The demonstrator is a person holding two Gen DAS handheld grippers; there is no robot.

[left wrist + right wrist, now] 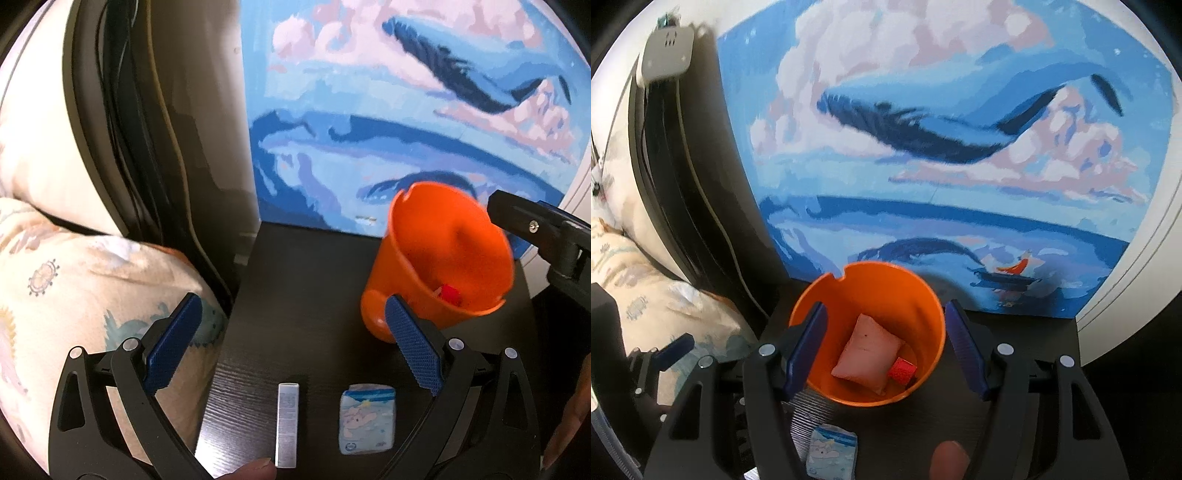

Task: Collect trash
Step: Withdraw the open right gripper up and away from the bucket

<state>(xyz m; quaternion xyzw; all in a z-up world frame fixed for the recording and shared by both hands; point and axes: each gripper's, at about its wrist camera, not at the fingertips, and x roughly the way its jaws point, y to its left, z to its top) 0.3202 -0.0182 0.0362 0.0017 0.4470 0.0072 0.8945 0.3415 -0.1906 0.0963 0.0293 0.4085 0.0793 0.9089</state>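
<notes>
An orange bucket point(868, 291) stands tilted on the dark table point(295, 280), blurred in the left wrist view. My right gripper point(885, 305) is shut on it, one blue pad against each side of its rim. Inside lie a pink packet point(866, 356) and a small red piece point(901, 371). My left gripper point(291, 301) hangs open over the table with nothing between its fingers. Below it a slim silver box point(287, 424) and a pale blue tissue packet point(366, 417) lie side by side on the table. The bucket point(439, 258) is to the right of the left gripper's right finger.
A blue whale painting point(942, 147) leans against the wall behind the table. A patterned bed cover point(74, 288) and a black frame point(122, 147) are at the left. A white device point(666, 55) sits at the upper left. A fingertip point(255, 469) shows at the bottom edge.
</notes>
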